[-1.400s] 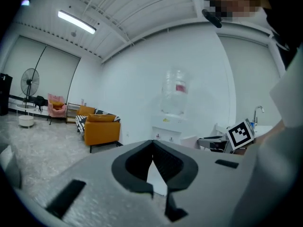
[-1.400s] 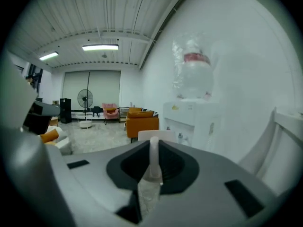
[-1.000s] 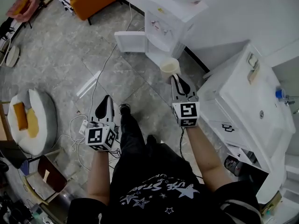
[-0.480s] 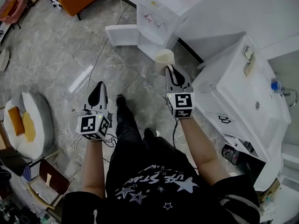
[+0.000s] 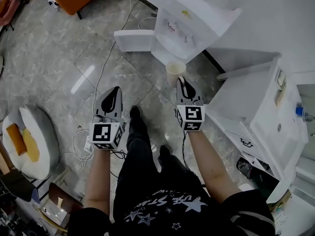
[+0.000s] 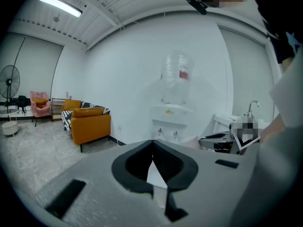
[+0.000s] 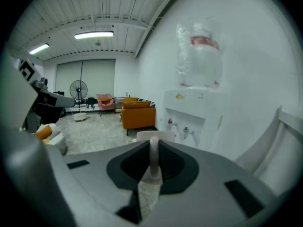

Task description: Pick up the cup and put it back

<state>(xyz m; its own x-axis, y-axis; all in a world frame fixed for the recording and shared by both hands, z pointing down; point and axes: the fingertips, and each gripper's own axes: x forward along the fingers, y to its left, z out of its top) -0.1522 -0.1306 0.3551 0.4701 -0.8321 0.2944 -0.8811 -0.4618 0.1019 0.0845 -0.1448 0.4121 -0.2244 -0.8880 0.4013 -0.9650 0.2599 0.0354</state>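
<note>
The cup (image 5: 175, 72) is held upright, mouth upward, at upper centre by the right gripper (image 5: 181, 80), whose jaws are narrowed on its wall. The left gripper (image 5: 115, 89) is closed with nothing in it. Open floor (image 5: 59, 48) is seen at left, and the water dispenser (image 5: 192, 18) just above.

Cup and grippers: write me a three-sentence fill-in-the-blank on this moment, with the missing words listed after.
The right gripper holds the cup by its ____.
The left gripper is shut and holds ____.
The sofa by the far wall is ____ in colour.
Missing words: rim; nothing; orange.
</note>
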